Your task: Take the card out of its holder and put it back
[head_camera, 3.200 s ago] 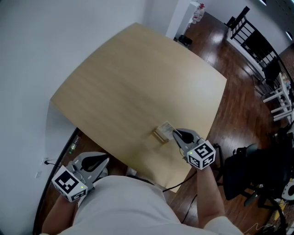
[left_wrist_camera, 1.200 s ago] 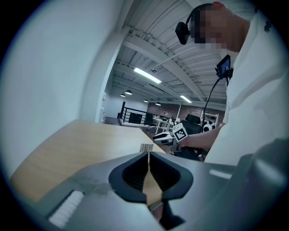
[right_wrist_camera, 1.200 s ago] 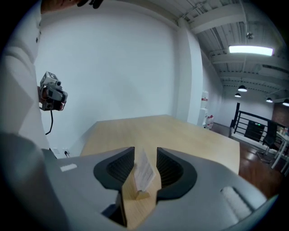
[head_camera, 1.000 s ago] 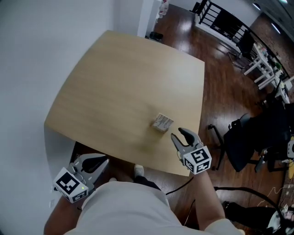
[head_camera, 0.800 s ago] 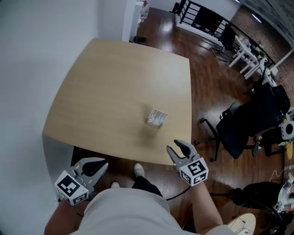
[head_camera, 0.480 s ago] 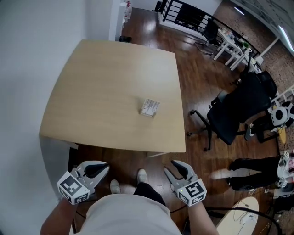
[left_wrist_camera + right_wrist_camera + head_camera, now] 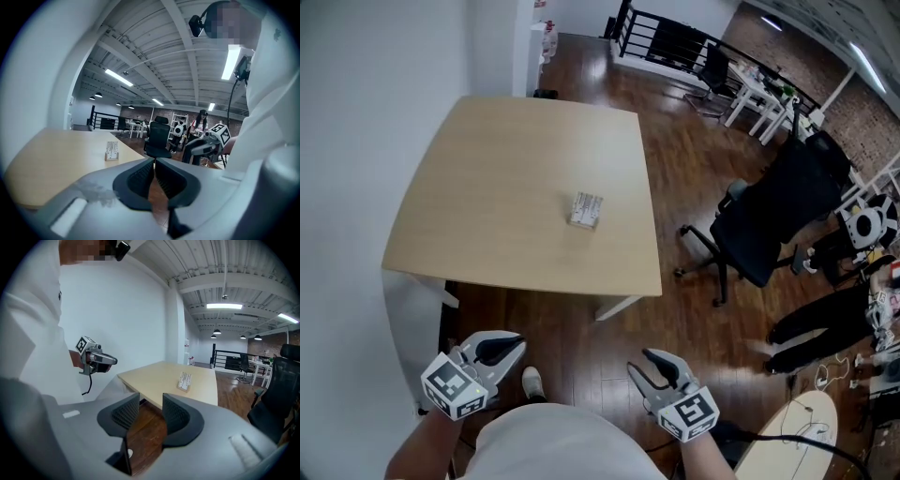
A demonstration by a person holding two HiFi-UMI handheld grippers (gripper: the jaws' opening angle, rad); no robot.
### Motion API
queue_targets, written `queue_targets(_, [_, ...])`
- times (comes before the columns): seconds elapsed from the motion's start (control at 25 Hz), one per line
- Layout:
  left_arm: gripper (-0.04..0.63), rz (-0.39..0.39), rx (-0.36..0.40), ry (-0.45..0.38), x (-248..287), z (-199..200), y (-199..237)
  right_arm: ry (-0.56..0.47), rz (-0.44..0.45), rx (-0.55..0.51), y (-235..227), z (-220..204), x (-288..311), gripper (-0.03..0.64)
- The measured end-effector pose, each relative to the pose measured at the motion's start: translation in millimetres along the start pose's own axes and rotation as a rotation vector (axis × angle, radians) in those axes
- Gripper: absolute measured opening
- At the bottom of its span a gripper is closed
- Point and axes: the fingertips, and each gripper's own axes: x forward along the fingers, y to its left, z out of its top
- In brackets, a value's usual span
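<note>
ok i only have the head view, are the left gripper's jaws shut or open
Observer: Shut. The left gripper view shows the left gripper with its jaws together and nothing between them.
Operator: and the right one
Observer: Open. The right gripper has its jaws apart and empty.
Operator: is the card in its holder
Observer: Yes. The card stands upright in its holder on the table.

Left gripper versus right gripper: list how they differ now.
The left gripper's fingers are closed together; the right gripper's fingers stand apart. The left gripper hangs nearer the white wall, the right gripper over the wood floor. Both are empty and off the table, well short of the card holder.
</note>
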Motion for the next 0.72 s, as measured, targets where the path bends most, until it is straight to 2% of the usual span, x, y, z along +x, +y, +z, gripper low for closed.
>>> queue_targets(0.2, [0.016,0.009,-0.004,0.007,4,-10,-60,-0.004,0.016,0.019,13,-31,-48,0.155])
queue_targets(0.44, [0.015,0.024,-0.039,0.03,-7,-42,-122,-0.001,0.043,0.031,36,-65,-87,0.152])
queue_targets(0.72, [0.015,0.07,-0.021,0.044,-24,-42,-153,-0.027,0.066,0.031,50,-76,-114,0.144])
